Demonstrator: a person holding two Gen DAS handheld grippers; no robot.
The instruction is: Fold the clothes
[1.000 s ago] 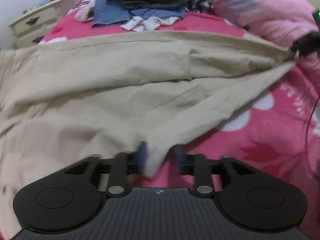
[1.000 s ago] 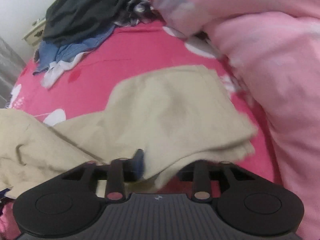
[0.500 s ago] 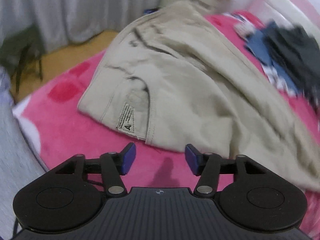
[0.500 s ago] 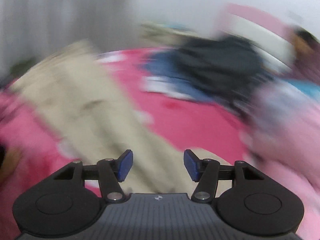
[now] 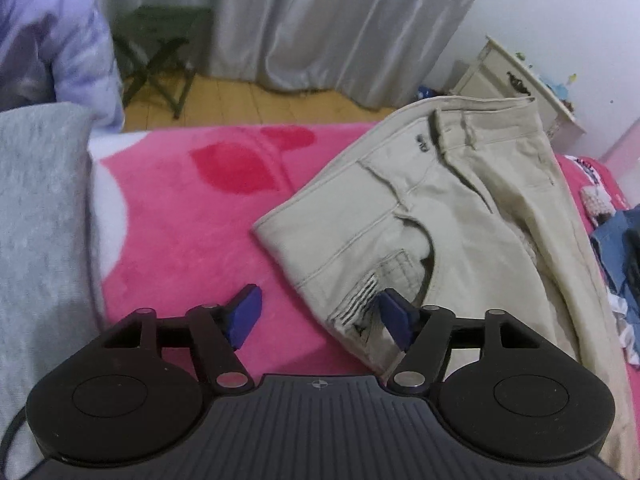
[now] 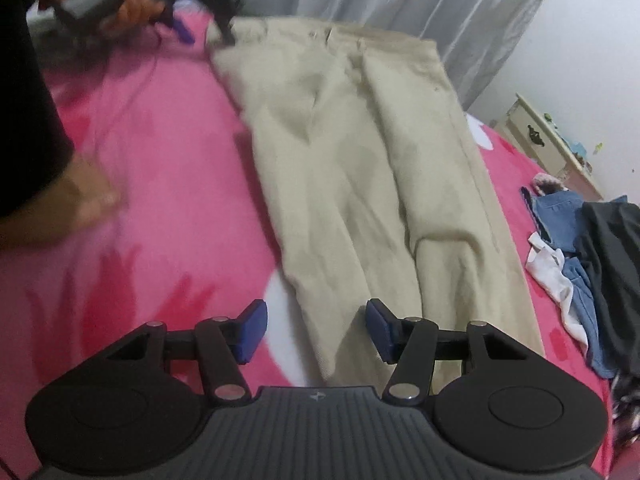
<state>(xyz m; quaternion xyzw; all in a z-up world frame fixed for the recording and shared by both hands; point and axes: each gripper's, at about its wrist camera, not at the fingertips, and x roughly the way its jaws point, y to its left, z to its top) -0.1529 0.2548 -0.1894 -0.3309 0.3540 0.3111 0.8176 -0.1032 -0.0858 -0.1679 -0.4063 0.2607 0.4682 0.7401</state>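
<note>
Beige trousers (image 5: 460,216) lie flat along the pink blanket (image 5: 192,216). In the left wrist view their waistband end fills the right half. My left gripper (image 5: 320,320) hovers at the near waist corner with its jaws opening. The corner with the label lies by the right pad (image 5: 394,316), and neither pad presses on it. In the right wrist view the trousers (image 6: 360,160) run away from me. My right gripper (image 6: 312,330) is open above the leg edge and grips nothing. The left gripper (image 6: 206,34), held in a hand, shows at the far waist corner.
A heap of blue, white and dark clothes (image 6: 580,260) lies right of the trousers. A grey cloth (image 5: 40,240) covers the left edge. A person's hand (image 6: 92,200) rests on the blanket. A white nightstand (image 5: 520,80), a green folding stool (image 5: 160,52) and curtains stand beyond the bed.
Both grippers have let go of the beige cloth and stand open. Both views have swung round; the trousers now lie spread flat, with the left gripper at the waist corner.
</note>
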